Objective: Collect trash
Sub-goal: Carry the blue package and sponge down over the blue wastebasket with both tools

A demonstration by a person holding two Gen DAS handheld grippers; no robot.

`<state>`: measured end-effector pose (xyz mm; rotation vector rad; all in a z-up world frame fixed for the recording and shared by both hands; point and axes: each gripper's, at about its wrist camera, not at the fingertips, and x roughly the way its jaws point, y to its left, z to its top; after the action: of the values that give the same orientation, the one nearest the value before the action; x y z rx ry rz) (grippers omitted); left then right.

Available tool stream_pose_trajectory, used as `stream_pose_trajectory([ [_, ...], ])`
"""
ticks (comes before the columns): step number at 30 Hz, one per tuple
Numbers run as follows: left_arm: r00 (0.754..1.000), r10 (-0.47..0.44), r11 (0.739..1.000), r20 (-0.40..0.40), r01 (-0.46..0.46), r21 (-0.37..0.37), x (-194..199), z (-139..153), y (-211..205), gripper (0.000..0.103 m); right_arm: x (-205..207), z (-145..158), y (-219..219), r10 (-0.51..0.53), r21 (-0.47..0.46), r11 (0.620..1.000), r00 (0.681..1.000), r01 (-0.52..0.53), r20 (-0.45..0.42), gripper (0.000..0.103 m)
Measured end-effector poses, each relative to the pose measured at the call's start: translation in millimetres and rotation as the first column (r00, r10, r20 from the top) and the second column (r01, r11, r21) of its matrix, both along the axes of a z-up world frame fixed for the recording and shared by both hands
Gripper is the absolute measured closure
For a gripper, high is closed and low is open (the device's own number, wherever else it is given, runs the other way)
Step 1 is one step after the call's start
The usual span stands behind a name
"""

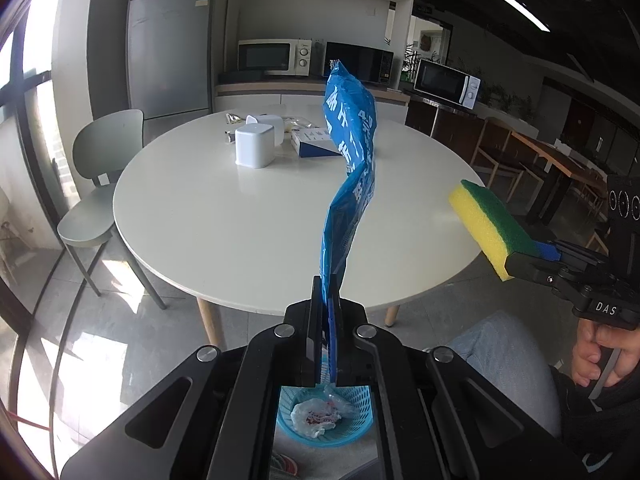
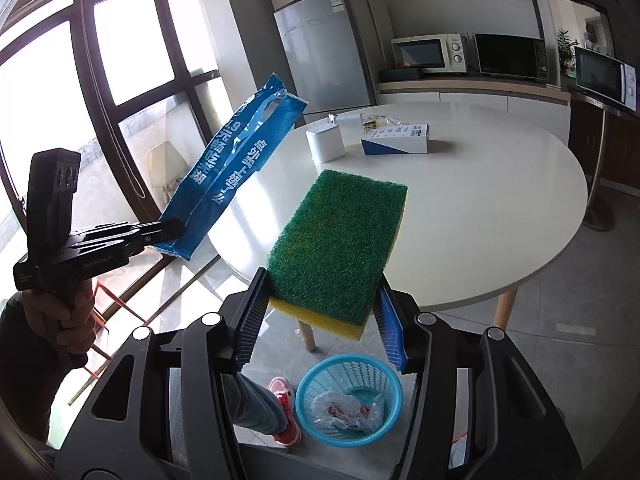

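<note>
Left gripper (image 1: 329,308): jaws pinched tight on the lower edge of a blue plastic wrapper (image 1: 352,152); the wrapper stands up and away from the pads, twisted, white Chinese characters printed along it. In the right wrist view the same wrapper (image 2: 228,168) hangs out flat from the left gripper (image 2: 176,229); the digits "19" are legible among the characters, the rest I cannot read. Gripper body there carries the marking "GenRobot.AI". A hand (image 2: 60,320) grips its handle.

Right gripper (image 2: 320,312): jaws about half apart, clamped on the long sides of a sponge (image 2: 340,240), green scouring face up, yellow foam below. Blue ribbed pads (image 2: 390,328) press its sides. From the left wrist view the sponge (image 1: 492,224) sticks out level over the table edge; the right gripper (image 1: 532,258) shows "DAS" in white on its body, hand (image 1: 600,356) below it.

Below both grippers, on the tiled floor: blue mesh basket (image 2: 348,396) holding crumpled clear plastic with red print (image 2: 344,410). Same basket (image 1: 324,416) seen between the left gripper's arms. A red shoe (image 2: 286,412) is just beside the basket.

Beyond: round white table (image 1: 240,220). On its far part 2 white cube-shaped containers (image 1: 256,146), a white-and-blue box (image 2: 396,138) with print too small to read, and some small packets (image 2: 378,120) behind.

Background: grey-green chair (image 1: 100,184), fridge (image 1: 170,48) with a label on the door, 3 microwaves (image 1: 274,56) on the counters
</note>
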<state>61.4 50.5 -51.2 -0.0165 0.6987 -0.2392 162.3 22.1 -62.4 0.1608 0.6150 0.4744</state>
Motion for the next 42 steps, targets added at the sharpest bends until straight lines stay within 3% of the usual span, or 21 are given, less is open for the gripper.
stream_pose_trajectory([
  [8,0.999,-0.045,0.999,-0.025,0.045,0.007,-36.2,-16.1,-6.7,0.102,-27.5,-11.4,-1.6,0.061,-0.037,0.997,0.998,-0.061,0.010,0.055],
  [14,0.991,-0.049,0.997,-0.125,0.055,0.050,-49.8,-55.5,-10.9,0.102,-38.2,-39.6,0.0,0.069,-0.080,0.994,0.997,-0.072,-0.038,0.055],
  [19,0.978,-0.035,0.999,-0.208,0.041,0.023,-47.1,-89.0,-5.3,0.102,-35.8,-64.1,6.5,0.078,-0.113,0.990,0.993,-0.088,-0.090,0.055],
  [32,0.910,-0.068,0.997,-0.410,0.072,-0.006,-23.5,-173.9,-30.2,0.102,-7.1,-132.5,17.9,0.064,-0.152,0.983,0.966,-0.105,-0.250,0.055],
  [42,0.834,-0.080,0.997,-0.545,0.077,-0.029,14.2,-229.1,-44.6,0.102,29.8,-184.0,26.1,0.061,-0.165,0.978,0.930,-0.129,-0.363,0.055],
])
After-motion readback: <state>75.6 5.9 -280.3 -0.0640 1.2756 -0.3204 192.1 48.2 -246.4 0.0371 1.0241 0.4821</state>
